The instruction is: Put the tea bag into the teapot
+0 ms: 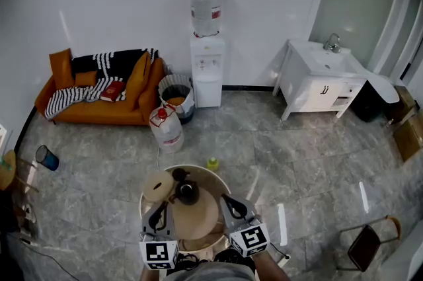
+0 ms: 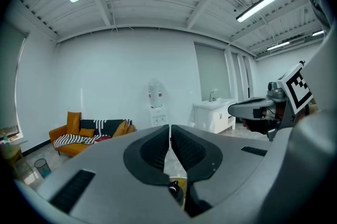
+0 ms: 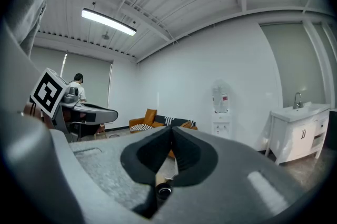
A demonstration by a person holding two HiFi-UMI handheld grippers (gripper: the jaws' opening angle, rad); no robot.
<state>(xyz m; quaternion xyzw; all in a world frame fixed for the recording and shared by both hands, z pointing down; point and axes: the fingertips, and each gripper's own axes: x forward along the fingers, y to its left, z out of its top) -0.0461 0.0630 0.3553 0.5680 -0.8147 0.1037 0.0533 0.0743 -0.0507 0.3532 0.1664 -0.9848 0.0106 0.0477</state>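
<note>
A dark teapot (image 1: 187, 192) stands on the round wooden table (image 1: 198, 220) in the head view, with a round tan lid-like disc (image 1: 158, 186) beside it on the left. I cannot make out a tea bag in any view. My left gripper (image 1: 157, 210) hovers over the table's near left part, and its jaws (image 2: 169, 138) are pressed together with nothing between them. My right gripper (image 1: 232, 203) is held at the near right, just right of the teapot, and it (image 3: 171, 136) is also shut and holds nothing. Both point away from me, level with the room.
A small yellow-green object (image 1: 213, 164) sits at the table's far edge. Beyond are a large water jug (image 1: 166, 127), a bin (image 1: 176, 96), a water dispenser (image 1: 207, 68), an orange sofa (image 1: 99, 91) and a white sink cabinet (image 1: 324, 81). A chair (image 1: 370, 243) stands at the right.
</note>
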